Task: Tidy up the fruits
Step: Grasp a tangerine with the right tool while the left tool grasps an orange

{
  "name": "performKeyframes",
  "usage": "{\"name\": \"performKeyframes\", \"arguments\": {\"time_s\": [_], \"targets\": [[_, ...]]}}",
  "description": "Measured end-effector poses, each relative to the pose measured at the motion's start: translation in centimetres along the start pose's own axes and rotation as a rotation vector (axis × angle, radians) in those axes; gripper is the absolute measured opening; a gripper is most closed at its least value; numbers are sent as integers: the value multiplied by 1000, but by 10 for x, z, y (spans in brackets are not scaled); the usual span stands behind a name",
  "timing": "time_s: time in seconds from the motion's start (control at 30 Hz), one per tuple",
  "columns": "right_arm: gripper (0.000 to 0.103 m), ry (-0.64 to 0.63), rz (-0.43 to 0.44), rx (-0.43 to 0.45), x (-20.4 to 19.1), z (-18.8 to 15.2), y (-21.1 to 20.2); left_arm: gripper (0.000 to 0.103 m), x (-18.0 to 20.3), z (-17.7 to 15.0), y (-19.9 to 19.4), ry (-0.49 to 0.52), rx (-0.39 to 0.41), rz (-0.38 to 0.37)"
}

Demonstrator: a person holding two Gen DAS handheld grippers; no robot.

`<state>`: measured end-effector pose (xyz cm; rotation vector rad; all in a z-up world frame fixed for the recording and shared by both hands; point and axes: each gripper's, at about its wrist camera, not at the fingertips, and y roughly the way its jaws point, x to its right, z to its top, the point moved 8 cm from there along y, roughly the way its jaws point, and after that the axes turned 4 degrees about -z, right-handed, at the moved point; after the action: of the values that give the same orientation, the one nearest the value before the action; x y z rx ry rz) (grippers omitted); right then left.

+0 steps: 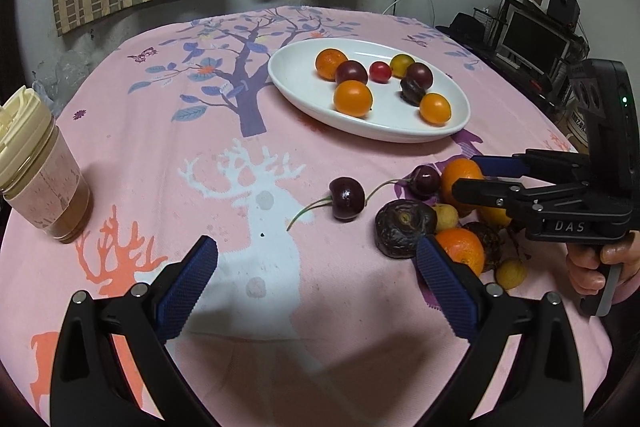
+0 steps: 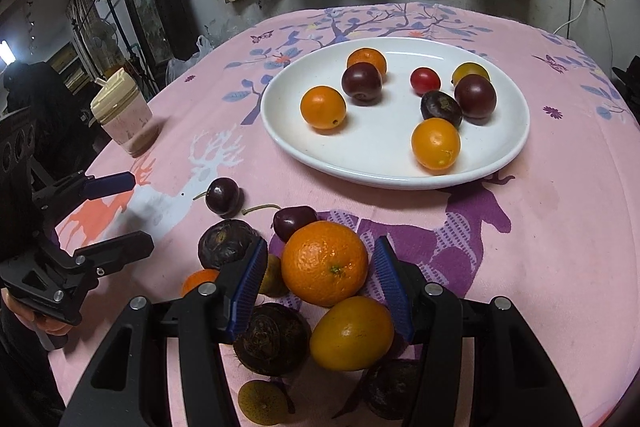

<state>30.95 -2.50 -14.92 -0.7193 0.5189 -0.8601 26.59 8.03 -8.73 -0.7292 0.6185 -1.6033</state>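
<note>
Pink cloth (image 1: pixel 320 355) printed with deer and a tree, spread over the desk. White oval plate (image 2: pixel 400 167) toward the far side, holding eight fruits: three small oranges, three dark round ones, a red cherry tomato (image 2: pixel 425 80) and a yellowish one behind it. Near edge of the desk, to the right: a loose pile of fruit still off the plate. Large orange (image 2: pixel 324 269) at its middle, a yellow-orange fruit (image 2: pixel 351 333) touching it on the near side, dark wrinkled fruits (image 2: pixel 226 243) to the left and below, a small greenish-yellow one at the bottom. Two dark cherries with stems on the cloth just beyond the pile, the left cherry (image 1: pixel 346 203) apart from the heap, the other cherry (image 1: pixel 425 180) against the large orange.

Right gripper (image 2: pixel 320 285) low over the pile, jaws apart, blue pads either side of the large orange with a narrow gap on each side, not clearly pressing it. Left gripper (image 1: pixel 316 275) spread wide above bare cloth on the white deer, nothing between its jaws, the right finger tip just beside a smaller orange (image 1: pixel 460 251) at the pile's edge.

Cream-lidded cup (image 1: pixel 44 183) with a brownish drink standing well to the left, far from both plate and pile.
</note>
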Motion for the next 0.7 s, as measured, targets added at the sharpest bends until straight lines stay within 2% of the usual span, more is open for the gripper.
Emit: {"name": "performKeyframes", "arguments": {"time_s": [0.17,0.37,0.53,0.6,0.7], "targets": [[54,-36,-42,-3,-1,0,4,98,1,-2,1,10,-7,5],[47,-56,-47,6,-2,-1,4,98,2,-3,1,14,-6,10],[45,-72,-68,20,-3,1,1,98,2,-5,3,14,-14,16],[45,-25,-36,49,1,6,-8,98,6,-6,3,17,-21,-13],[45,57,-5,120,12,17,-28,98,24,-10,1,58,-26,-103]]}}
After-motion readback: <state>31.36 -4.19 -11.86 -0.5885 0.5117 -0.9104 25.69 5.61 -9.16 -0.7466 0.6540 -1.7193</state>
